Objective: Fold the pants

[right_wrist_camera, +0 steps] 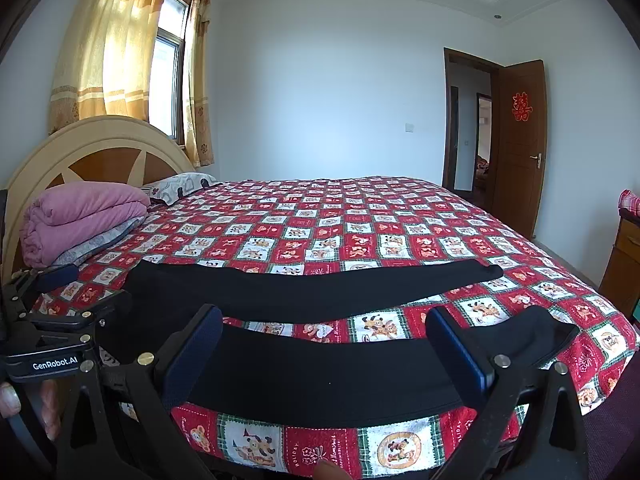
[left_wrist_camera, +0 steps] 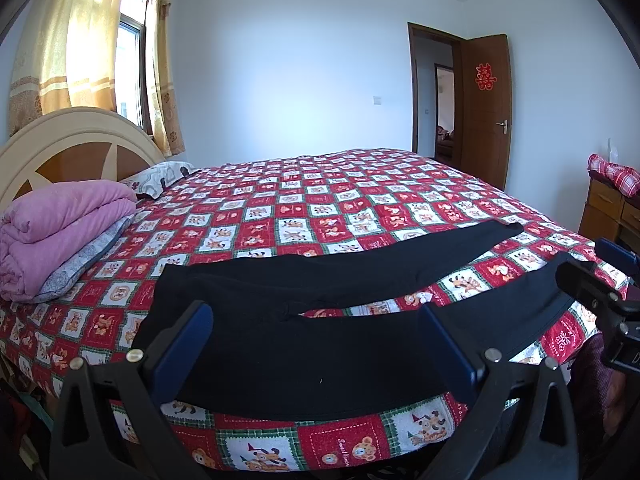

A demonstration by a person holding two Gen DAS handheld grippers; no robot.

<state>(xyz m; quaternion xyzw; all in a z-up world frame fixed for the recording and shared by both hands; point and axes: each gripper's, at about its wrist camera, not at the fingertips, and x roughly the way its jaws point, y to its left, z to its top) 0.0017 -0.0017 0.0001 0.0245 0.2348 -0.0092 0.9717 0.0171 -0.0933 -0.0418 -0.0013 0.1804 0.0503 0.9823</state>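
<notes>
Black pants [left_wrist_camera: 288, 280] lie flat on the red checked bedspread [left_wrist_camera: 320, 208], waist to the left and the two legs spread in a V toward the right. My left gripper [left_wrist_camera: 316, 316] hovers open over the hip end of the near leg, holding nothing. My right gripper [right_wrist_camera: 325, 316] is also open, low over the near leg [right_wrist_camera: 320, 376], whose cuff [right_wrist_camera: 556, 332] is just right of its right finger. The far leg [right_wrist_camera: 320, 292] stretches across behind it. Each gripper appears in the other's view: the right gripper [left_wrist_camera: 600, 284] and the left gripper [right_wrist_camera: 60, 296].
A folded pink quilt [left_wrist_camera: 60, 232] on a grey pillow [left_wrist_camera: 80, 268] sits by the headboard [left_wrist_camera: 68, 140] at the left. A wooden cabinet [left_wrist_camera: 612, 208] stands right of the bed, with an open door [left_wrist_camera: 484, 108] behind. The bed's near edge [right_wrist_camera: 320, 444] is just below the grippers.
</notes>
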